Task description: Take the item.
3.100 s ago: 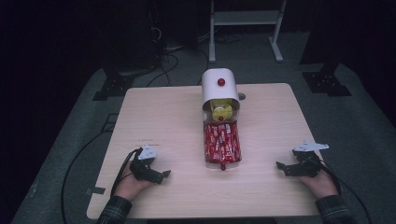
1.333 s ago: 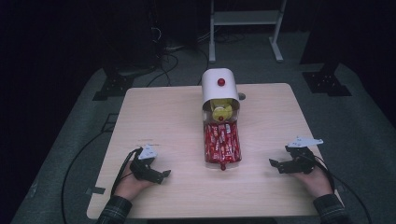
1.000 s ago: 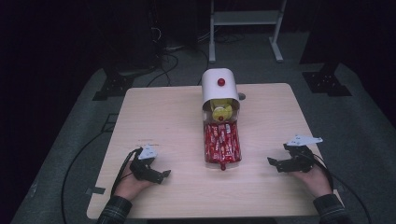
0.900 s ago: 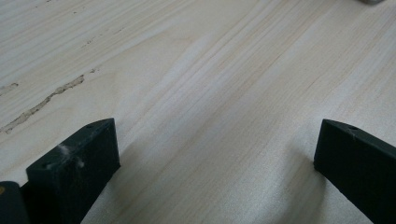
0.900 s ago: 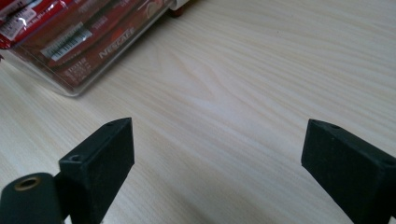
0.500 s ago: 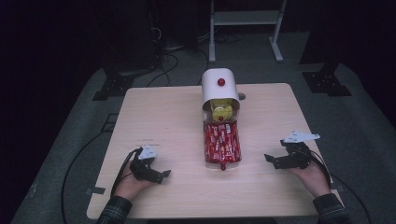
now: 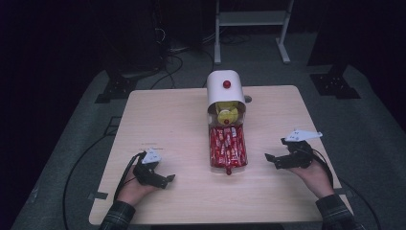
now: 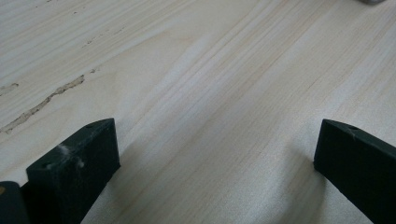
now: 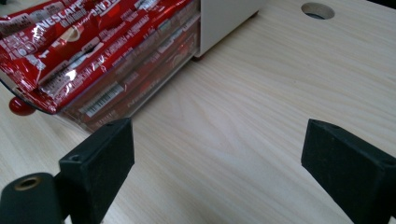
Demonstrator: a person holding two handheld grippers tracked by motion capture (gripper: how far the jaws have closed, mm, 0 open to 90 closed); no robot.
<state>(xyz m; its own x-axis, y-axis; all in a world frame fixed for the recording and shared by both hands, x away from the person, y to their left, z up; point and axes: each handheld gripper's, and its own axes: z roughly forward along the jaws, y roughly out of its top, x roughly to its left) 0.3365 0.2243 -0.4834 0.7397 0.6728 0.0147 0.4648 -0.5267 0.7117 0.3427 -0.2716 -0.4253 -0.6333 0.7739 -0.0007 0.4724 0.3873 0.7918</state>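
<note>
One clear drawer (image 7: 228, 149) of red packets (image 9: 93, 42) is being approached by the right gripper (image 7: 271, 158), jaws apart; the left gripper (image 7: 168, 179) is being rested, jaws apart.

Right hand-held gripper (image 7: 272, 158) points toward the red packets (image 7: 227, 146), apart.

Both forearms wear dark plaid sleeves (image 7: 116, 218). The left gripper (image 7: 167, 179) and the right gripper (image 7: 269, 157) are black, each topped by a pale grey three-cornered plate (image 7: 300, 135), with a black cable (image 7: 125, 168) trailing behind. Their blocky black jaws show small screw holes.
</note>
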